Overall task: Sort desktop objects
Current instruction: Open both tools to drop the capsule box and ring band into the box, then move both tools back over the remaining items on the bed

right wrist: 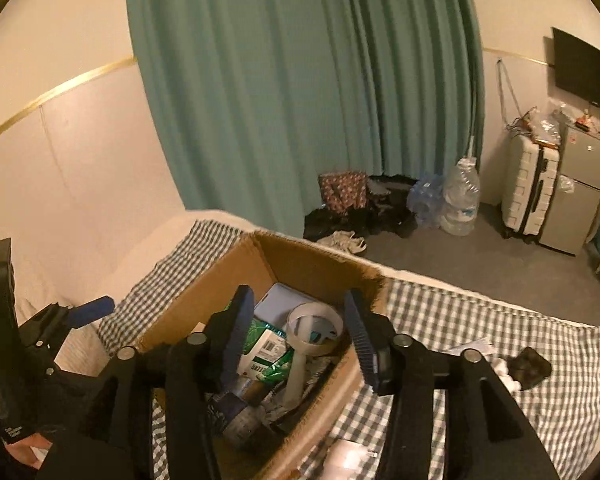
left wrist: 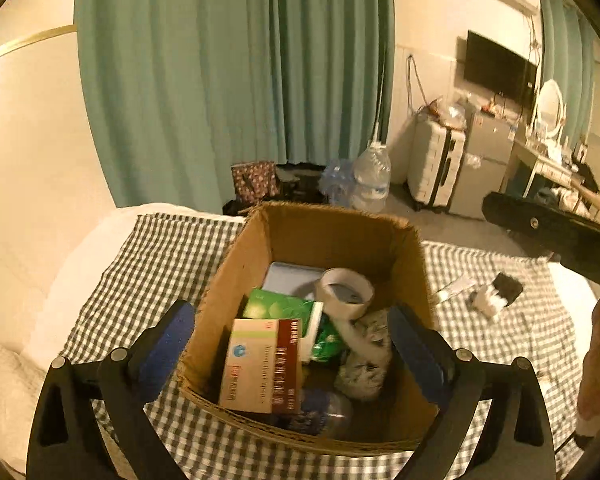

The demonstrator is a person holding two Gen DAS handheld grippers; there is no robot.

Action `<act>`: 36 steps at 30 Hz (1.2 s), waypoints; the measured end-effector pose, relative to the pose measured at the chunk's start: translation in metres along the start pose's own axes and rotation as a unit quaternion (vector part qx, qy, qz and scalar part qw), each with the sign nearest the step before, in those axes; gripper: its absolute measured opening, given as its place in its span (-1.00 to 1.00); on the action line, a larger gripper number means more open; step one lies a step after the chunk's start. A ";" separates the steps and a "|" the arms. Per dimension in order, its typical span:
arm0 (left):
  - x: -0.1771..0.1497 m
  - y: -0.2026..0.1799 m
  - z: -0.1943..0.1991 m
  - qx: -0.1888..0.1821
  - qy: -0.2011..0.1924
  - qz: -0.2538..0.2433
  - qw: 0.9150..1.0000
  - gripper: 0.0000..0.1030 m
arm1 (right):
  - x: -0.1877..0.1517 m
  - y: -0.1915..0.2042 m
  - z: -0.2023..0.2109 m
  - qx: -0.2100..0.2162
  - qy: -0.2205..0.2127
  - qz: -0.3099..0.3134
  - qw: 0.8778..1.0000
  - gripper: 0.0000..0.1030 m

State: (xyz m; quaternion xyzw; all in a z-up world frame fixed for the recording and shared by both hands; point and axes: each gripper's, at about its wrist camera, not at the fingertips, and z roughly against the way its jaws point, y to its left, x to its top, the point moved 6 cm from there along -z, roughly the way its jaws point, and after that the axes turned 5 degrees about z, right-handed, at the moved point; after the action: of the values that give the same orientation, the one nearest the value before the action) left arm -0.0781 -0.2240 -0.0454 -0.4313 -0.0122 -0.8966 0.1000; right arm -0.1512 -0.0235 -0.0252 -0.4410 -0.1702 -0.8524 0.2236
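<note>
Both grippers hover above the cardboard box (left wrist: 236, 272) on the checked cloth (left wrist: 500, 340). Left gripper (left wrist: 292, 336): jaws wide apart, empty. Right gripper (right wrist: 300, 332): likewise spread, empty. Inside the box: tape roll (left wrist: 346, 292), medicine carton (left wrist: 260, 364).

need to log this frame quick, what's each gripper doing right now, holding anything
Left gripper: open, holding nothing, above the brown cardboard box.
Right gripper: open, holding nothing, above the same box.
</note>
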 end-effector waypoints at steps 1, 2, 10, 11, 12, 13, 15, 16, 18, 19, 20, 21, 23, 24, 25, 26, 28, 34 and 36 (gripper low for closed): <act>0.002 -0.003 0.004 -0.002 -0.002 0.002 1.000 0.94 | 0.001 -0.003 0.006 -0.002 -0.003 -0.002 1.000 0.01; 0.004 -0.006 0.008 -0.004 -0.006 0.004 1.000 0.96 | 0.002 -0.006 0.013 -0.005 -0.007 -0.004 1.000 0.04; 0.014 -0.048 0.041 -0.031 -0.027 0.000 0.999 1.00 | 0.008 -0.033 0.076 -0.036 -0.053 -0.016 0.998 0.58; 0.013 -0.053 0.043 -0.033 -0.029 -0.001 0.999 1.00 | 0.009 -0.036 0.082 -0.040 -0.056 -0.016 0.997 0.67; 0.012 -0.060 0.046 -0.038 -0.031 -0.004 0.999 1.00 | 0.009 -0.041 0.090 -0.045 -0.059 -0.016 0.997 0.76; 0.011 -0.068 0.048 -0.042 -0.031 -0.007 0.999 1.00 | 0.008 -0.045 0.097 -0.052 -0.062 -0.016 0.997 0.79; 0.008 -0.083 0.050 -0.048 -0.031 -0.012 0.998 1.00 | 0.007 -0.057 0.112 -0.065 -0.067 -0.014 0.996 0.93; 0.006 -0.091 0.050 -0.052 -0.029 -0.016 0.998 1.00 | 0.006 -0.062 0.118 -0.072 -0.069 -0.014 0.995 0.96; 0.002 -0.106 0.050 -0.059 -0.026 -0.023 0.998 1.00 | 0.004 -0.074 0.130 -0.087 -0.077 -0.020 0.993 1.00; -0.001 -0.112 0.050 -0.062 -0.024 -0.026 0.997 1.00 | 0.002 -0.080 0.135 -0.092 -0.079 -0.023 0.992 1.00; -0.002 -0.119 0.050 -0.065 -0.023 -0.029 0.997 1.00 | 0.002 -0.086 0.140 -0.099 -0.079 -0.028 0.992 1.00; -0.004 -0.126 0.049 -0.067 -0.022 -0.032 0.997 1.00 | 0.000 -0.091 0.143 -0.102 -0.079 -0.030 0.991 1.00; -0.008 -0.138 0.048 -0.073 -0.021 -0.036 0.996 1.00 | -0.002 -0.102 0.149 -0.111 -0.081 -0.036 0.990 1.00; -0.010 -0.146 0.047 -0.076 -0.020 -0.039 0.996 1.00 | -0.004 -0.107 0.151 -0.114 -0.081 -0.038 0.989 1.00; -0.013 -0.152 0.046 -0.077 -0.018 -0.042 0.996 1.00 | -0.006 -0.111 0.153 -0.117 -0.081 -0.040 0.989 1.00; -0.016 -0.158 0.044 -0.079 -0.016 -0.045 0.996 1.00 | -0.008 -0.115 0.156 -0.119 -0.081 -0.041 0.989 1.00; -0.023 -0.170 0.038 -0.079 -0.011 -0.053 0.995 1.00 | -0.015 -0.125 0.161 -0.123 -0.080 -0.043 0.988 1.00; -0.054 -0.193 0.009 -0.085 0.032 -0.046 0.995 1.00 | -0.036 -0.148 0.159 -0.133 -0.068 -0.048 0.988 1.00; -0.065 -0.202 -0.002 -0.082 0.044 -0.055 0.994 1.00 | -0.045 -0.157 0.155 -0.134 -0.063 -0.055 0.987 1.00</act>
State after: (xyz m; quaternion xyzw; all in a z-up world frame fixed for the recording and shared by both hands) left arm -0.0782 -0.0152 -0.0842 -0.3972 0.0423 -0.9166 0.0155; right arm -0.1067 0.1951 0.0089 -0.5101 -0.0925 -0.8487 0.1042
